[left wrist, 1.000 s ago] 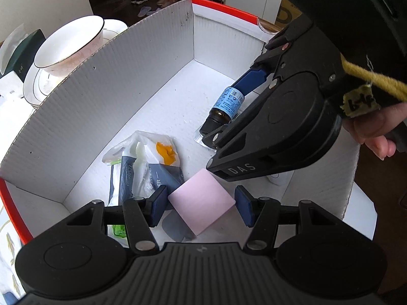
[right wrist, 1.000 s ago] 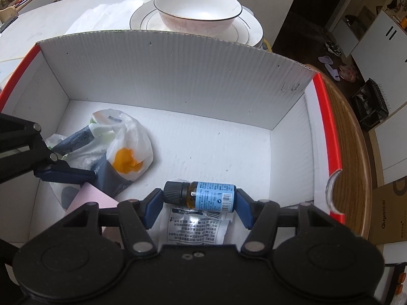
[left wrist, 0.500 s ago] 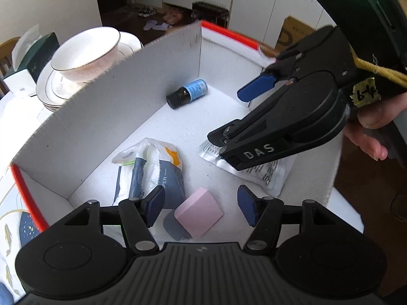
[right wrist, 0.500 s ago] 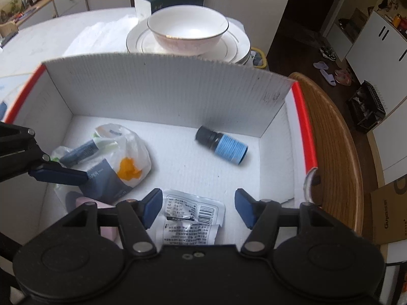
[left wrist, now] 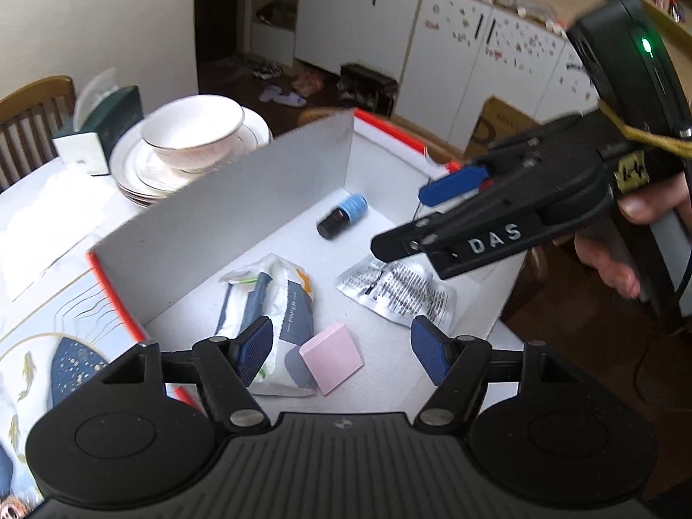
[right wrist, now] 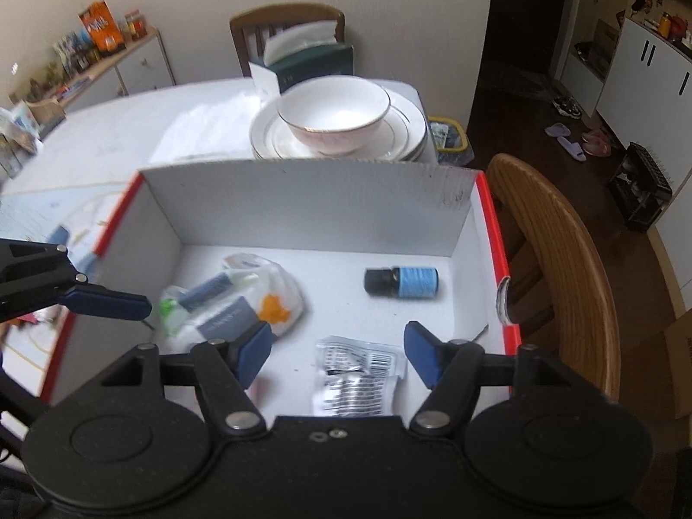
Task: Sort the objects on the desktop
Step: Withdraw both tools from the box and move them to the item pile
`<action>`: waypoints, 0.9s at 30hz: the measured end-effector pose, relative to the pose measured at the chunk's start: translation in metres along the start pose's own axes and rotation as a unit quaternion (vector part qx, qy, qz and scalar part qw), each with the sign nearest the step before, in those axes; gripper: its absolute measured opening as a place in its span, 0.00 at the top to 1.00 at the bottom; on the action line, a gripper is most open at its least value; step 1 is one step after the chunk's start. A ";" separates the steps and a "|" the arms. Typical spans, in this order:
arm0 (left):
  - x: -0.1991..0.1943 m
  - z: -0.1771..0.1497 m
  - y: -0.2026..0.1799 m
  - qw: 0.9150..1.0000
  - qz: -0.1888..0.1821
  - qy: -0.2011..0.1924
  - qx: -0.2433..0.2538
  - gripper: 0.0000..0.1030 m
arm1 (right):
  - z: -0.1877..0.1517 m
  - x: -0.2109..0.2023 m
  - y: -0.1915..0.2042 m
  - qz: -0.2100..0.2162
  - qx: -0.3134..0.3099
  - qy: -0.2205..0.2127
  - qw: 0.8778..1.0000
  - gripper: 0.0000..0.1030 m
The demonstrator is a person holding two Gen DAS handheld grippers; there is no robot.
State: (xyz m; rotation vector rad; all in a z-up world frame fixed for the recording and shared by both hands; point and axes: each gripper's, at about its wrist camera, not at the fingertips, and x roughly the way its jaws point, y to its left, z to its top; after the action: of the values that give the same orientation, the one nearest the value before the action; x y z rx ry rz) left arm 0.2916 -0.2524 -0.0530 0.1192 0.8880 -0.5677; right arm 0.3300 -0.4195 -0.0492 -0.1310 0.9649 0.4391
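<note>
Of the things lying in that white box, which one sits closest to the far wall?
The small dark bottle with the blue label, lying on its side. The plastic bag of items, silver packet and pink pad lie nearer the cameras.

Left gripper (left wrist: 341,348) is showing a matte black ribbed body, silver pivot screws and blue textured pads (left wrist: 255,341). Right gripper (right wrist: 337,352) is wearing the same black shell and blue pads; at the left view's right edge it is carrying white "DAS" lettering, a yellow tag, frayed yellow cord, a green LED, with bare-skinned fingers (left wrist: 614,259) wrapping the handle.
</note>
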 end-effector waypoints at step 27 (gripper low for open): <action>-0.131 -0.086 0.062 0.992 0.083 -0.092 -0.040 0.23 | -0.035 -0.044 0.110 0.043 -0.013 -0.095 0.995 0.30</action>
State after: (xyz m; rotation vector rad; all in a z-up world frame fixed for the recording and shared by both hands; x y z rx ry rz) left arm 0.1985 -0.1173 -0.0159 0.0668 0.7130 -0.3813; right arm 0.2359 -0.3436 -0.0237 -0.0704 0.7806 0.5331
